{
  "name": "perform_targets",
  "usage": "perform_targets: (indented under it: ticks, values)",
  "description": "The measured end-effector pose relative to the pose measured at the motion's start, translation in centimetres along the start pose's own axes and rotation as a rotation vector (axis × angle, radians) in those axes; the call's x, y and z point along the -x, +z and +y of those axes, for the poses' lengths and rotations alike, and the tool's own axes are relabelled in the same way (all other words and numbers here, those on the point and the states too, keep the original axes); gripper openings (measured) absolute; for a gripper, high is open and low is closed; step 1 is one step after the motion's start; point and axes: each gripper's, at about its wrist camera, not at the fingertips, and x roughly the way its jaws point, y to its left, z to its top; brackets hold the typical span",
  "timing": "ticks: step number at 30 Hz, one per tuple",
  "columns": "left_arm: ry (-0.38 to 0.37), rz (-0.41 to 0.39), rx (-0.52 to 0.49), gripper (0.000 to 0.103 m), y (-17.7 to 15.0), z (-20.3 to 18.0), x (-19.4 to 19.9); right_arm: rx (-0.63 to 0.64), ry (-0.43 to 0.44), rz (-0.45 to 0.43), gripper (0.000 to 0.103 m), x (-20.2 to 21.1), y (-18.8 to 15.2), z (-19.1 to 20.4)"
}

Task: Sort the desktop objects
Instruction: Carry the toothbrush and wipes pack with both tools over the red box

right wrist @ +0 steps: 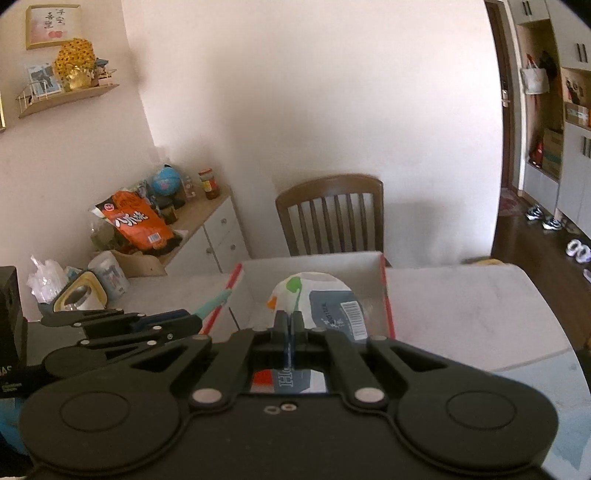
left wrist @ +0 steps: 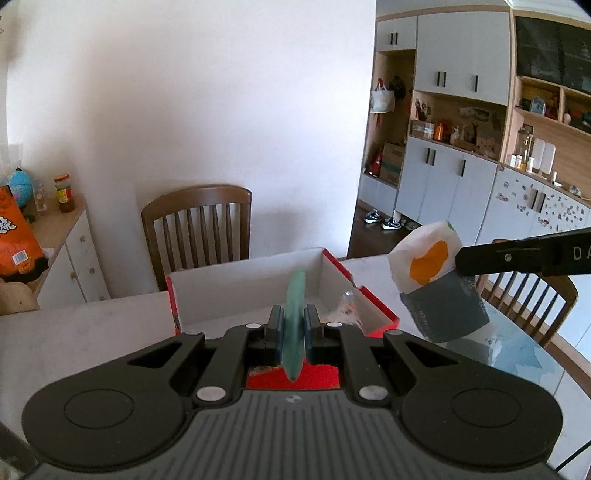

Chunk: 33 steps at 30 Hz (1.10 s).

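Above the red box (left wrist: 373, 295) on the desk (left wrist: 85, 332), the left gripper (left wrist: 293, 328) clamps a slim green object (left wrist: 294, 321) edge-on, while the right gripper (right wrist: 290, 325) pinches a white-and-grey packet (right wrist: 325, 299) over the box's open interior.

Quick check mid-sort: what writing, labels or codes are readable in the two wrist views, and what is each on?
"DA": white letters, cut off at the frame edge, on the right gripper arm.
"HI": sideways letters, rest hidden, on the held packet.
Barcode on that packet: digits too small to read.
Orange snack bag: large white characters, blurred.
Framed picture: brush characters, too small.
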Motion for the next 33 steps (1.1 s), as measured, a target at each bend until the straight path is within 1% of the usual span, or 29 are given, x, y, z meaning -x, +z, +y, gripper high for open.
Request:
perform_targets:
  ticks: [11, 16, 23, 33]
  values:
    - [0.011, 0.033, 0.021, 0.010, 3.0, 2.8, -4.4, -0.010, 0.027, -0.019, 0.000, -4.5, 3.2, -0.2]
    - [0.010, 0.065, 0.025, 0.010, 3.5, 3.8, -6.7, -0.026, 0.034, -0.028, 0.000, -6.5, 4.1, -0.2]
    - [0.017, 0.123, 0.033, 0.010, 3.3, 5.0, -10.0, -0.065, 0.035, -0.012, 0.000, -9.0, 4.3, -0.9]
    - [0.031, 0.184, 0.018, 0.010, 2.7, 5.5, -13.8, -0.107, 0.007, 0.054, 0.000, -13.2, 3.3, -1.8]
